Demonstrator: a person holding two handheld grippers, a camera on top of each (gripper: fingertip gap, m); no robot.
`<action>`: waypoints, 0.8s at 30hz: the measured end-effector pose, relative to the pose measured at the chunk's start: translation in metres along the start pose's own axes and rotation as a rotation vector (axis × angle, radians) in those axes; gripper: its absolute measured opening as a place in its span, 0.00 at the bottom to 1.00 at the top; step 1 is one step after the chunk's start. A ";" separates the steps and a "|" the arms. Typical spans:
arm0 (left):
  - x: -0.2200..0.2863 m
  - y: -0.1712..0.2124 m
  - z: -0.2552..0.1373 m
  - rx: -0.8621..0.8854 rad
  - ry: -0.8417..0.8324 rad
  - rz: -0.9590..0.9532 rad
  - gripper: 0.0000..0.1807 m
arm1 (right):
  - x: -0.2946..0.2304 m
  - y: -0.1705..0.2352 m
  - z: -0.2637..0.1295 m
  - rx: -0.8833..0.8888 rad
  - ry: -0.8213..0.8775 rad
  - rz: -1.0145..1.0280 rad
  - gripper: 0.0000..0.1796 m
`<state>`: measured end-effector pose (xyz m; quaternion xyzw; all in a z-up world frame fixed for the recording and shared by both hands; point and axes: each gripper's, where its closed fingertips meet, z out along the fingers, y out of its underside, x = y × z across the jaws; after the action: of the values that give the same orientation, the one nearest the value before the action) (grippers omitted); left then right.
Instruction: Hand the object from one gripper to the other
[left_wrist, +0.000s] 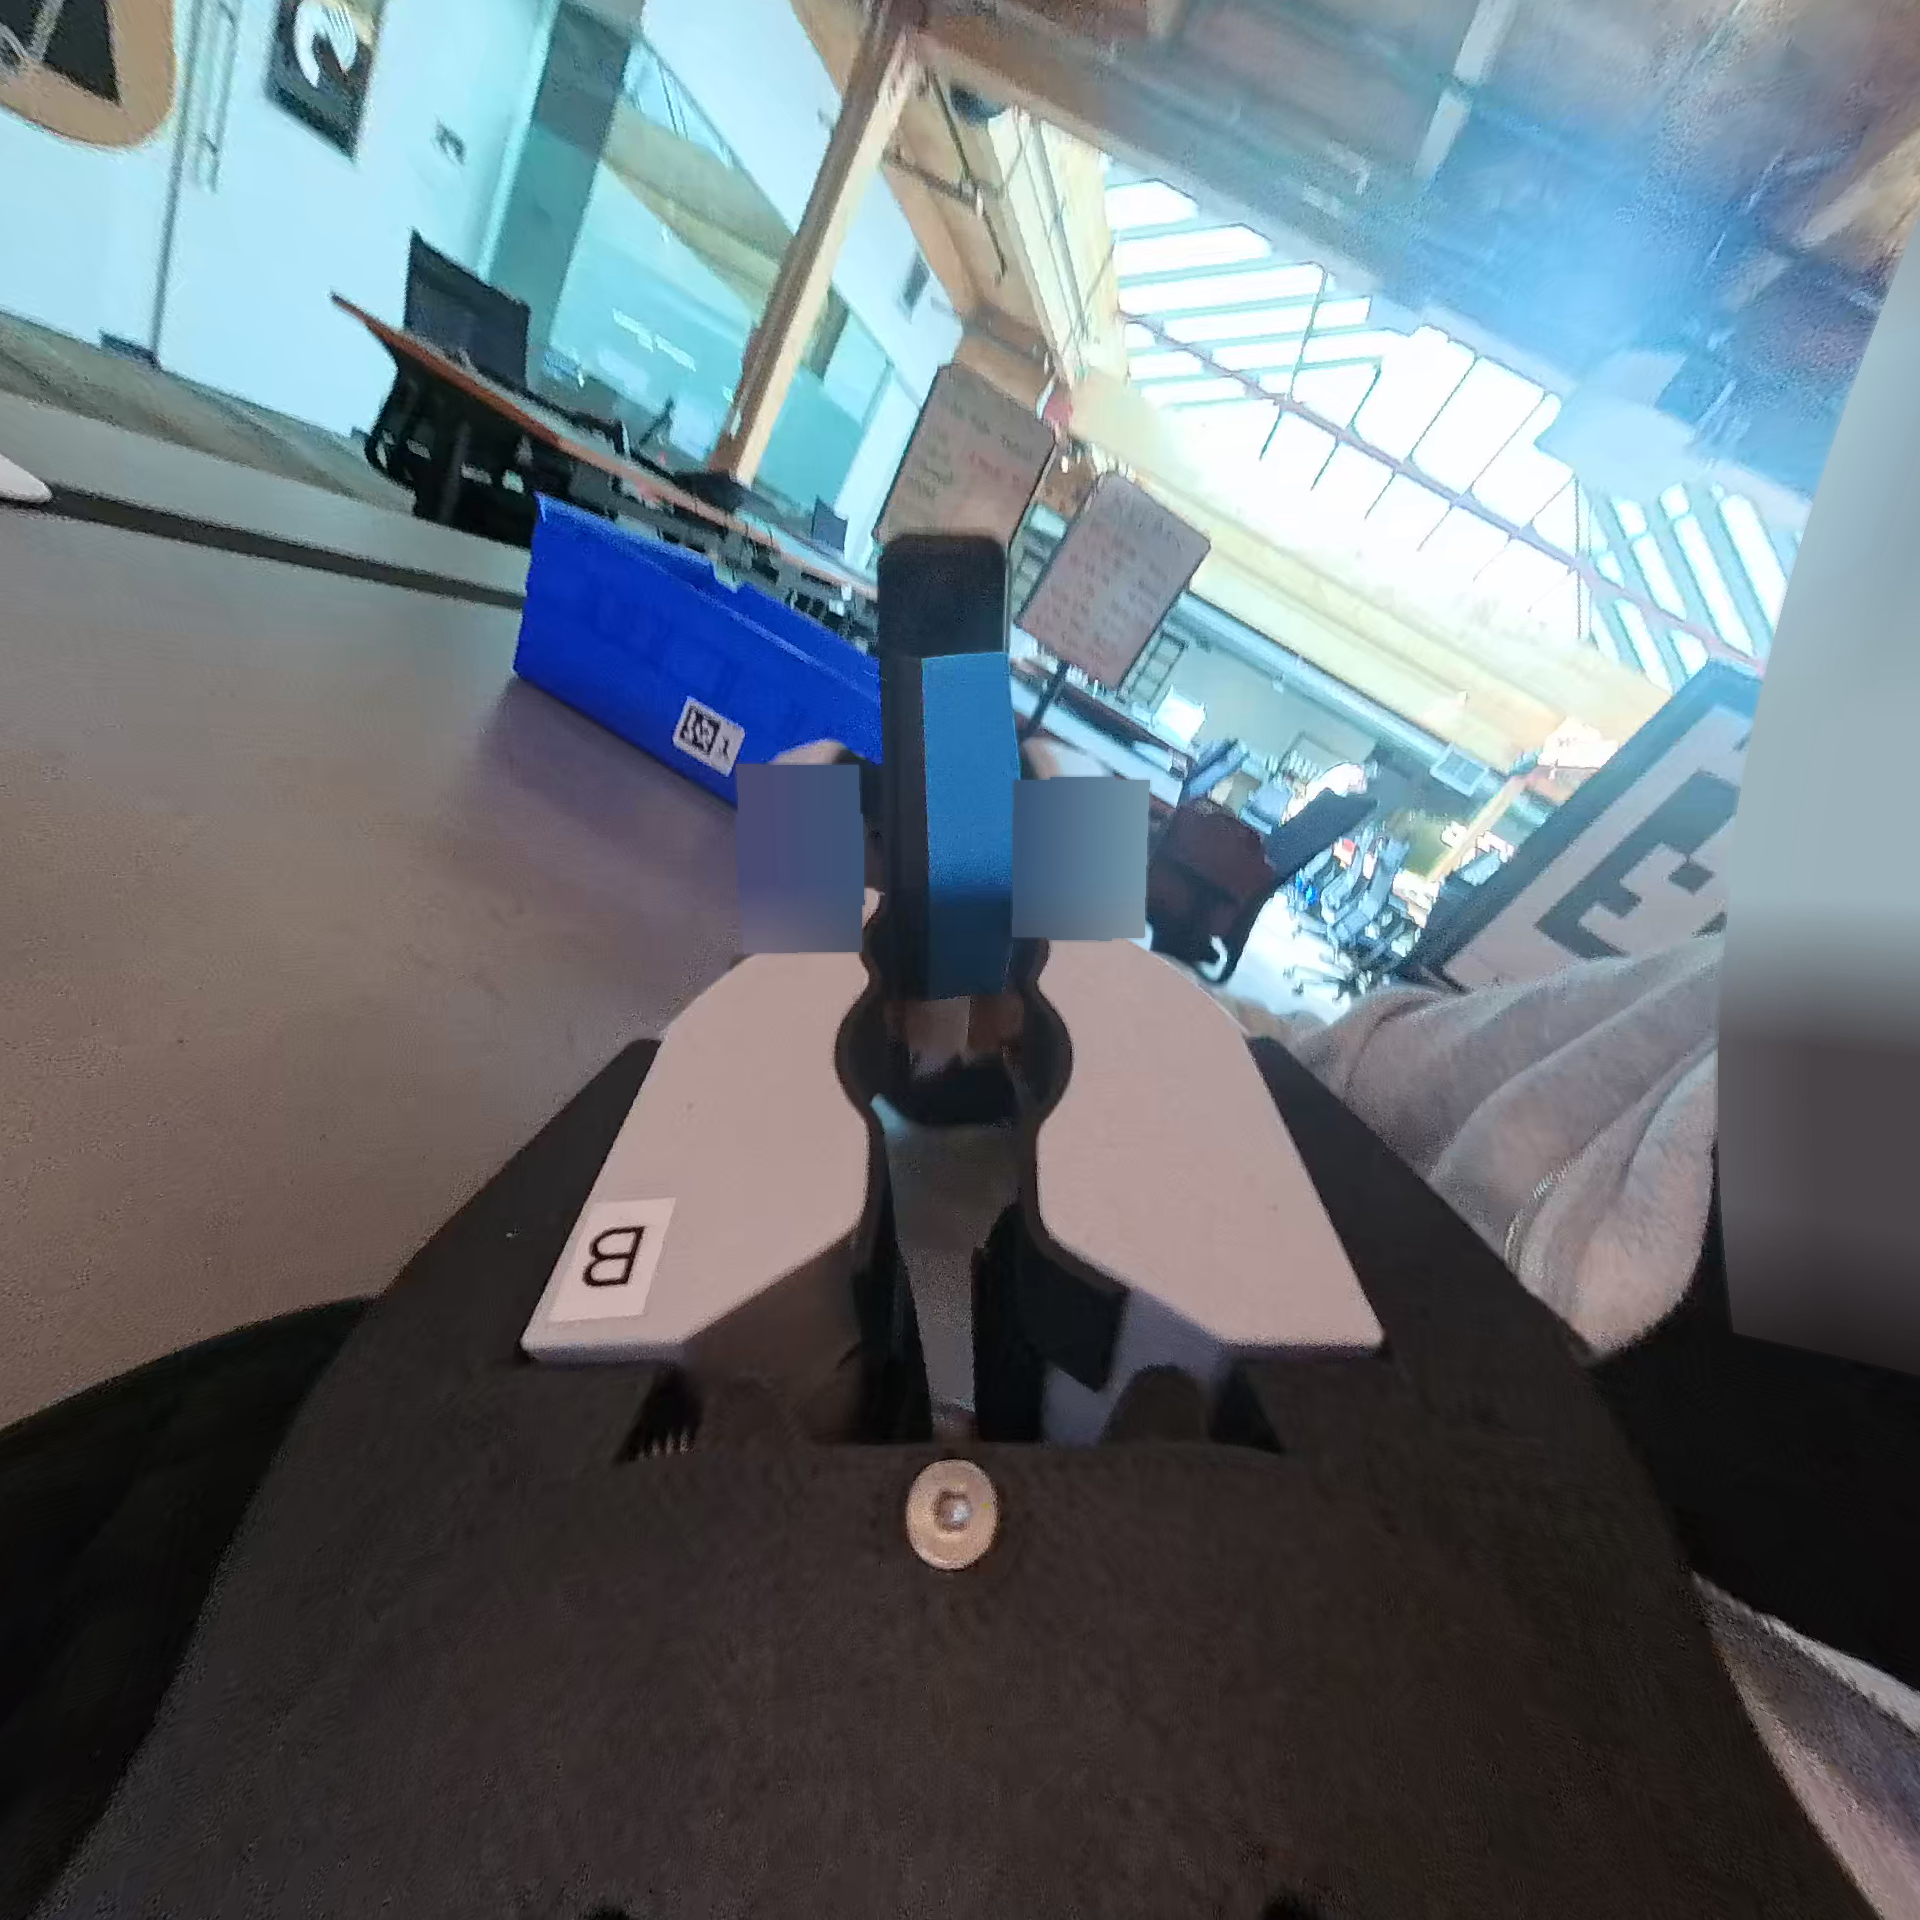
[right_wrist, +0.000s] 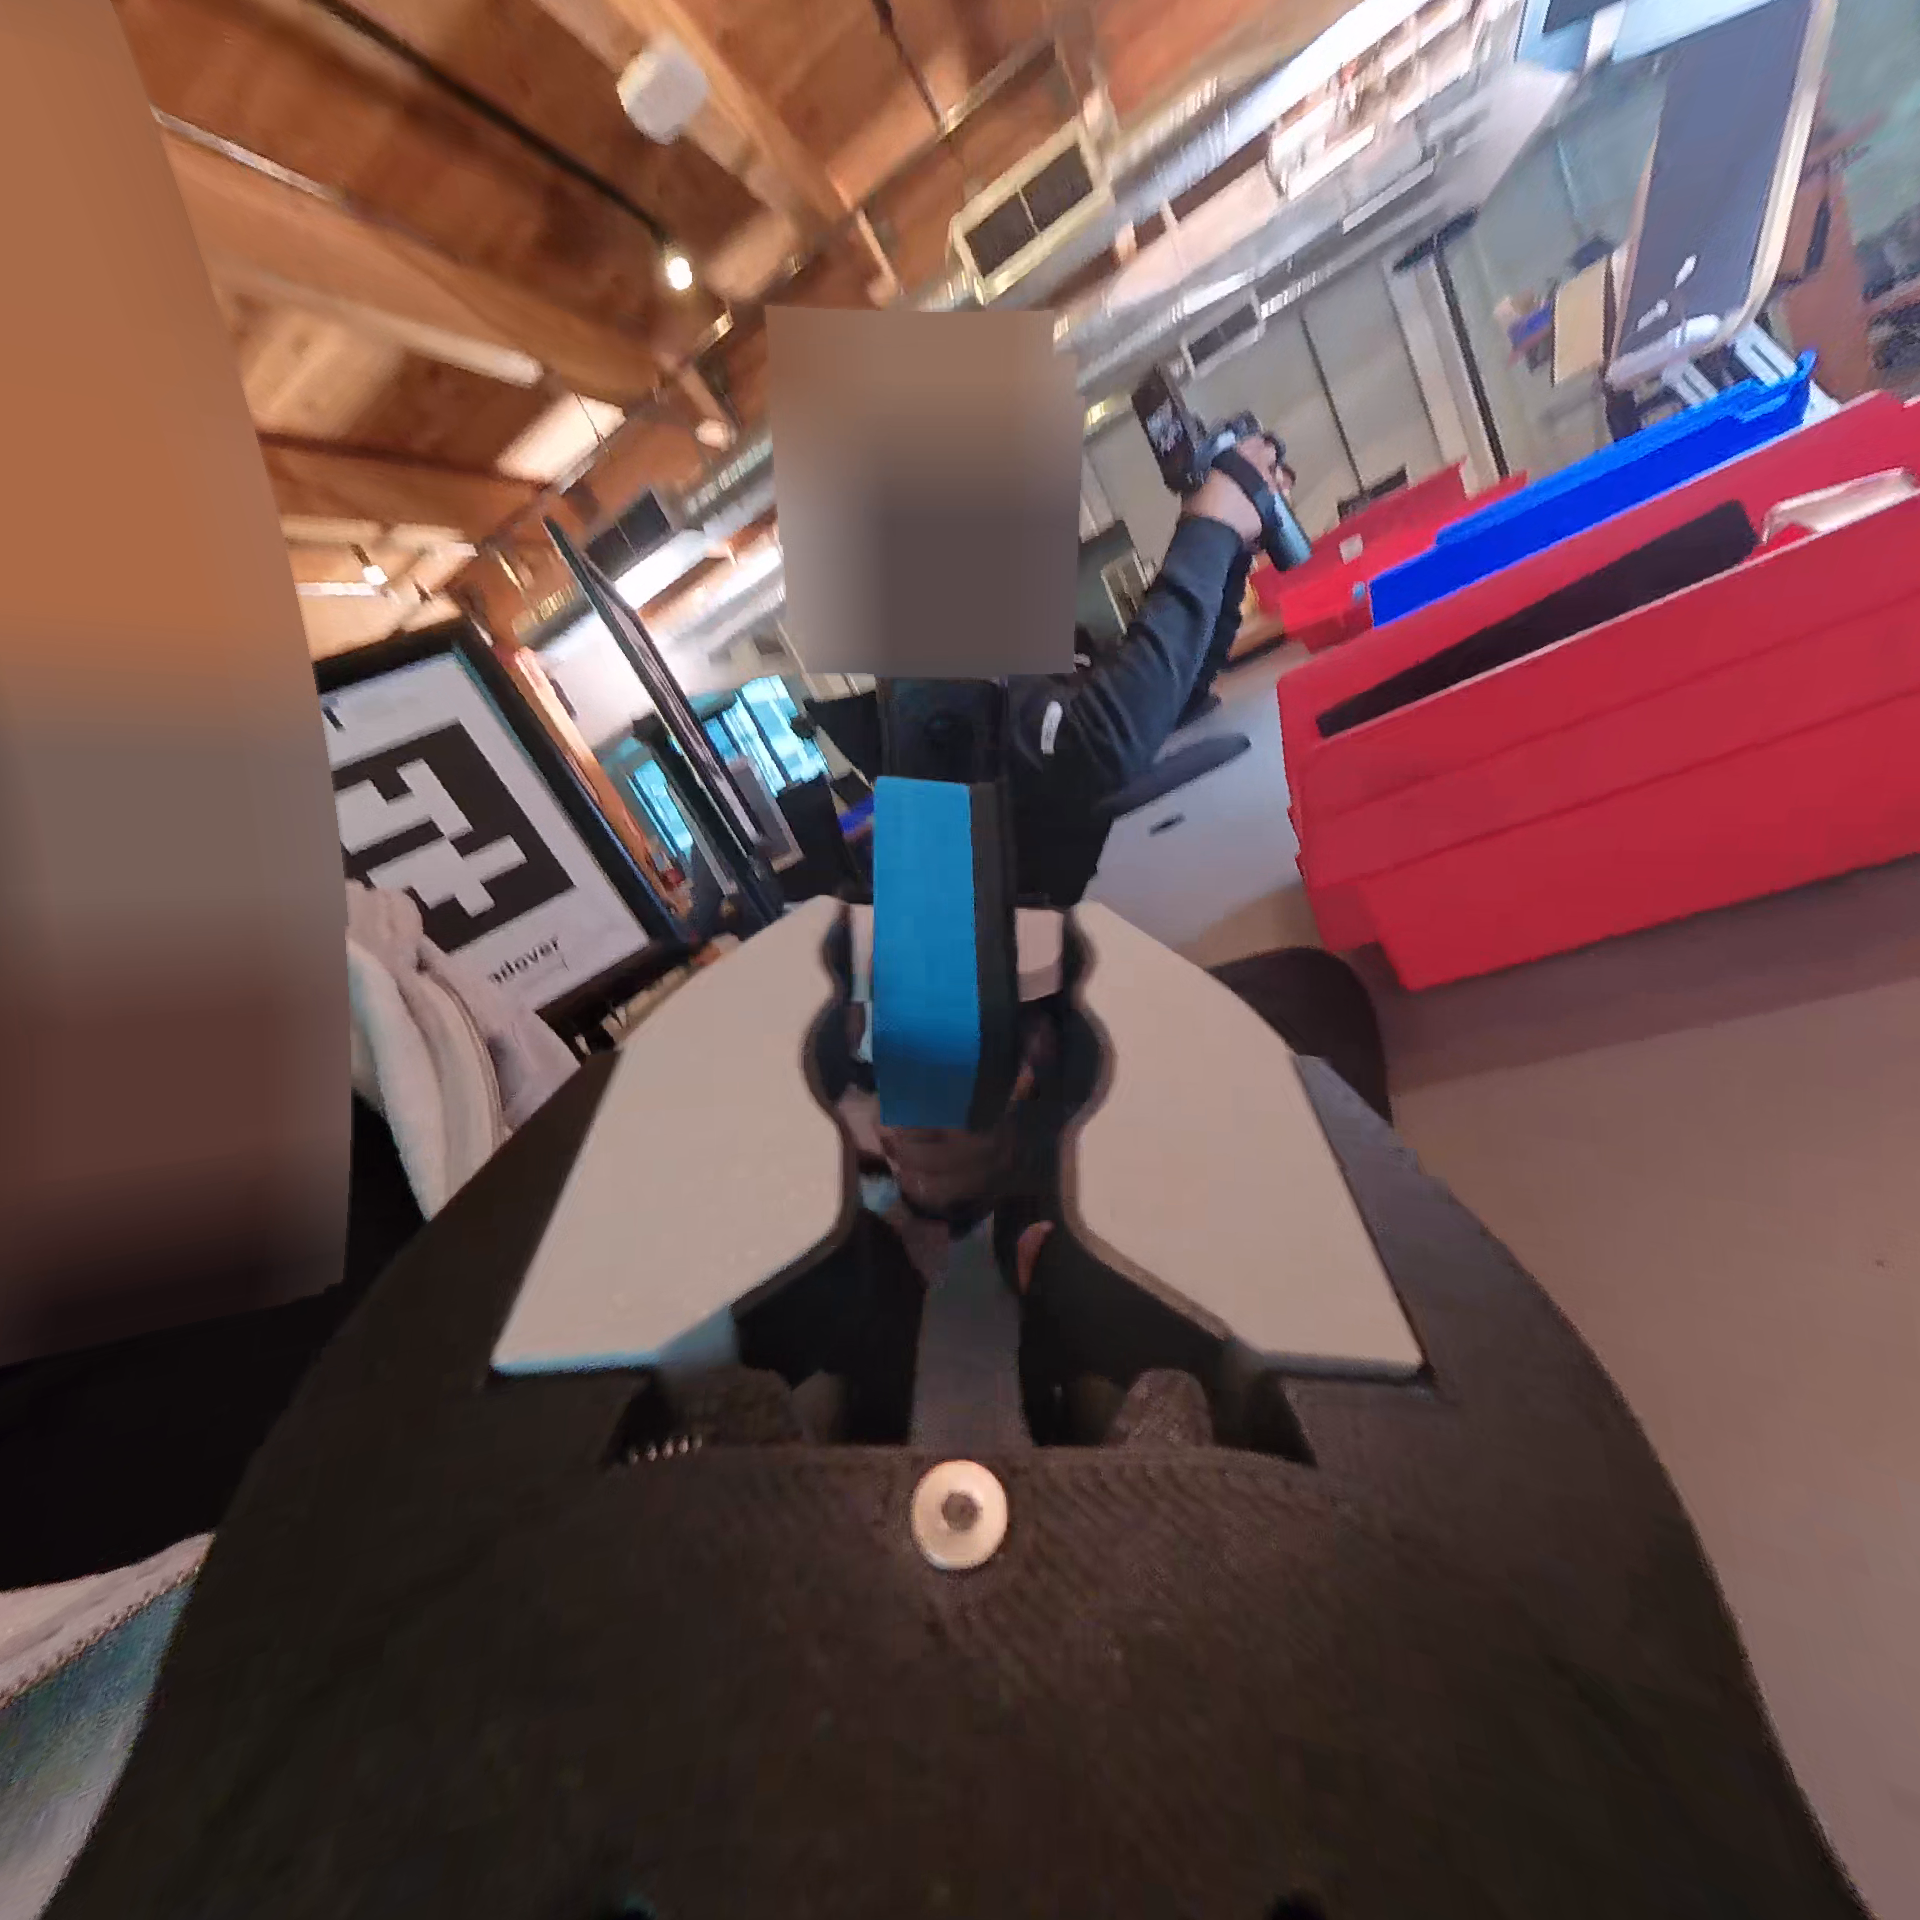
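In the left wrist view my left gripper (left_wrist: 935, 644) is shut, its black finger (left_wrist: 940, 603) pressed against the blue pad (left_wrist: 968, 821), with nothing visible between them. It is raised above a grey table (left_wrist: 260, 883) and tilted. In the right wrist view my right gripper (right_wrist: 961, 800) is also shut, blue pad (right_wrist: 925, 956) against the black finger, and nothing shows between them. It points into the room above the table (right_wrist: 1610, 1195). No object to hand over shows in either view, and neither gripper shows in the other's view.
A blue bin (left_wrist: 665, 644) stands on the table ahead of the left gripper. Red bins (right_wrist: 1600, 758) and a blue one (right_wrist: 1579, 520) stand to the right of the right gripper. A person (right_wrist: 1132, 665) beyond holds up another gripper. A black-and-white marker board (right_wrist: 447, 831) stands at the left. Both grippers' tips are close together, under 4 cm apart.
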<state>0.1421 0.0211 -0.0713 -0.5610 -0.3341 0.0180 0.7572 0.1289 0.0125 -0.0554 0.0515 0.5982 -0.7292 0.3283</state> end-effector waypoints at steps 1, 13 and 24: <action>0.000 0.005 -0.002 -0.047 0.003 -0.001 0.11 | 0.000 0.002 0.000 -0.036 0.008 -0.008 0.25; 0.000 0.003 0.010 0.012 -0.013 0.009 0.12 | -0.001 -0.011 -0.004 0.139 -0.037 0.070 0.13; 0.000 0.016 -0.006 -0.158 0.007 0.003 0.12 | -0.001 0.002 -0.006 -0.097 -0.006 0.060 0.12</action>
<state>0.1506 0.0221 -0.0865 -0.6196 -0.3308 -0.0094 0.7117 0.1290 0.0179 -0.0582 0.0512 0.6301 -0.6891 0.3542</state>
